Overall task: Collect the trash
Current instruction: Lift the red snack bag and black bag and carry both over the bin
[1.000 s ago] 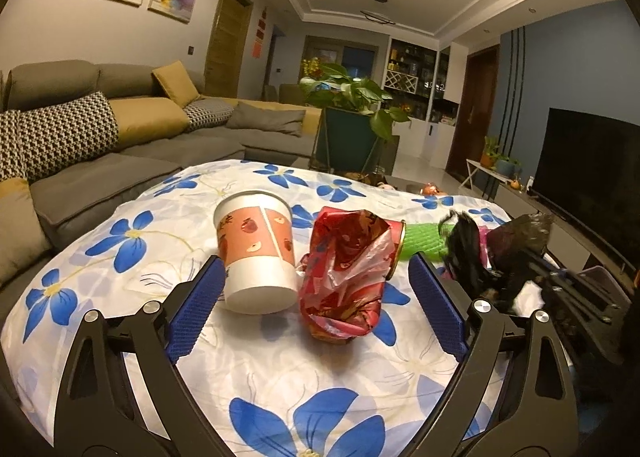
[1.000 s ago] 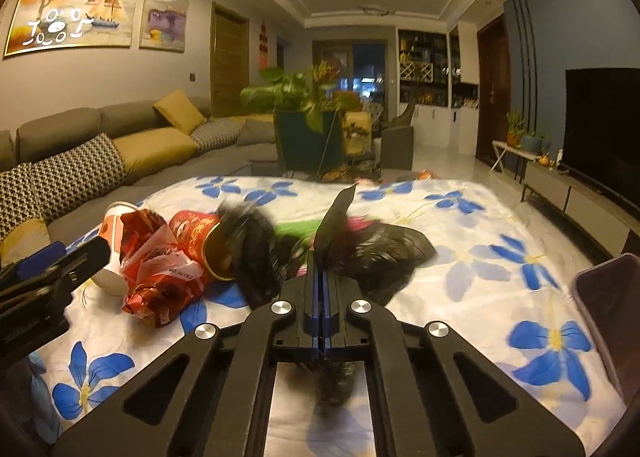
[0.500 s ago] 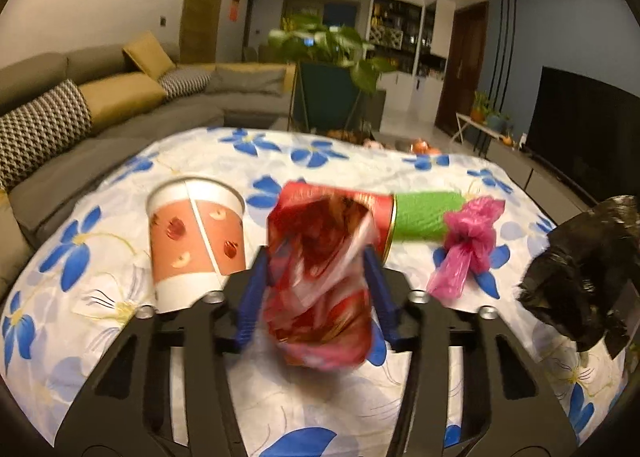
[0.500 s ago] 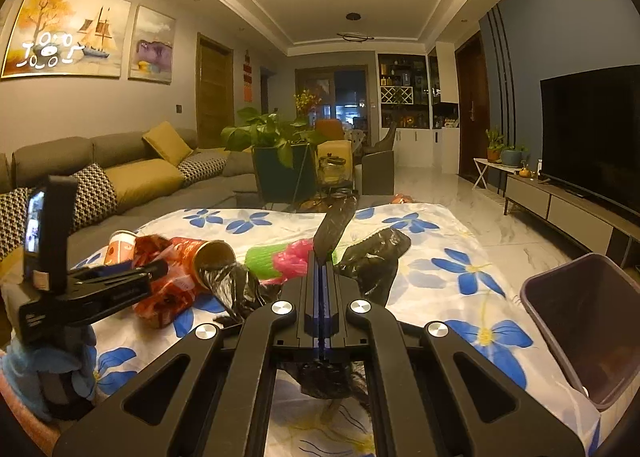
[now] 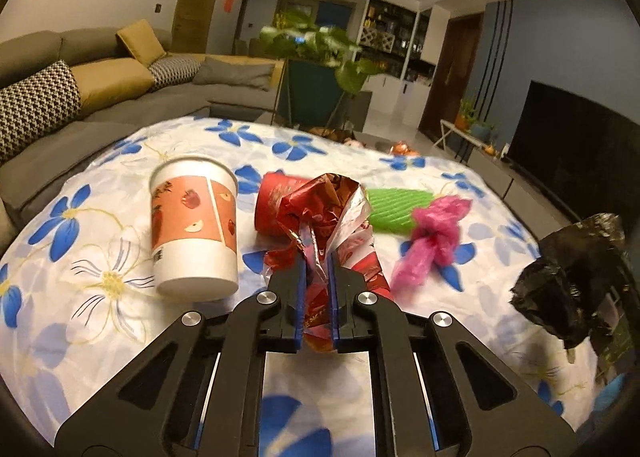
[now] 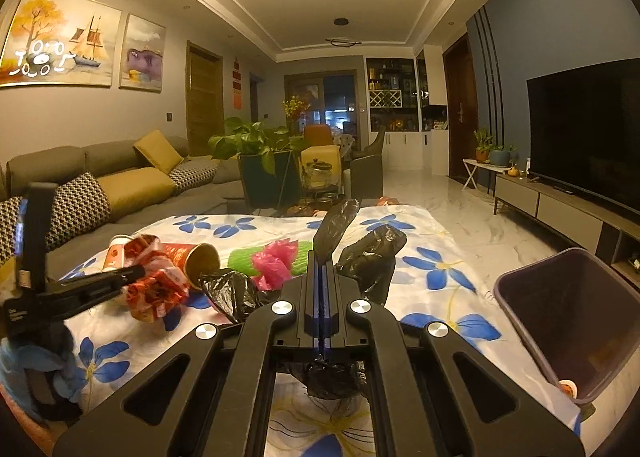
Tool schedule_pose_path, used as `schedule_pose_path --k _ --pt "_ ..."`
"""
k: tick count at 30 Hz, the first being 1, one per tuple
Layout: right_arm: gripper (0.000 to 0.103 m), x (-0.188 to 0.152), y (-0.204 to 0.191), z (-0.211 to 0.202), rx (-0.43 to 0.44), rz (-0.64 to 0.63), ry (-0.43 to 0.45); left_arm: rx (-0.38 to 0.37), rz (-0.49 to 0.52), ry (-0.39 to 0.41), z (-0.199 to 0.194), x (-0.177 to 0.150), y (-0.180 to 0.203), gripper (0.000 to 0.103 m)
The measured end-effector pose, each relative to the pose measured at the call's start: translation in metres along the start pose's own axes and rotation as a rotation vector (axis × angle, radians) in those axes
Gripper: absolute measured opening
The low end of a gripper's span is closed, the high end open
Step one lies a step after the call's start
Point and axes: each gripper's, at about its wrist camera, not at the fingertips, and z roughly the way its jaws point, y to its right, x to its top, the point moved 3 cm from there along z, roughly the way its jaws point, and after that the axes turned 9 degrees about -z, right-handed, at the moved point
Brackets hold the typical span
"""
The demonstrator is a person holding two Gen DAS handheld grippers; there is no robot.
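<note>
Left hand-held gripper (image 5: pixel 317 257): jaws drawn narrow, pinching the red crinkled wrapper (image 5: pixel 332 217) between the blue pads; the wrapper bunches above and below the jaws.
Right hand-held gripper (image 6: pixel 320 257): jaws pressed together on the black plastic bag (image 6: pixel 372 257); the bag spills out to both sides of the fingers, and one flap stands up above the tips.
Counter (image 5: pixel 120 337): covered with a white cloth printed with blue flowers; all the loose trash lies on it.
Paper cup (image 5: pixel 194 229): white with an orange fruit-print band, standing mouth up, just left of the wrapper; from the left wrist view I cannot see inside it.
Red tube can (image 5: pixel 272 205): on its side behind the wrapper; in the right wrist view its open mouth (image 6: pixel 202 263) faces the camera, and what is inside cannot be made out.
Green ribbed piece (image 5: pixel 396 209): lying flat, to the right of the red can.
Pink plastic bag (image 5: pixel 432 237): knotted and crumpled, touching the near end of the green piece.
Trash bin (image 6: pixel 560 317): dark purple, open-topped, beside the counter at the right of the right wrist view; the inside is dark, and a small pale round object (image 6: pixel 568 388) sits at its near lower corner.
Where the trash is: wrapper and black bag are each held in a gripper above the cloth; cup, can, green piece and pink bag are on the counter, outside the bin.
</note>
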Motion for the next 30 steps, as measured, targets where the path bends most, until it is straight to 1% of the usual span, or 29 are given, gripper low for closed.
schedule_pose_path --k 6,9,18,24,30 --pt "0.002 0.002 0.015 -0.015 -0.028 0.011 0.018 -0.058 0.022 0.073 -0.042 0.007 0.028 0.008" --pt "0.002 0.003 0.023 -0.025 -0.046 0.018 0.024 -0.079 0.047 0.091 -0.053 0.008 0.045 0.008" --pt "0.002 0.003 0.062 -0.054 -0.129 0.041 0.041 -0.172 0.119 0.083 -0.064 -0.007 0.113 0.008" --pt "0.002 0.001 0.092 -0.072 -0.193 0.056 0.05 -0.244 0.169 0.066 -0.063 -0.022 0.167 0.008" --pt "0.002 -0.005 0.121 -0.088 -0.251 0.072 0.054 -0.307 0.217 0.058 -0.06 -0.036 0.212 0.008"
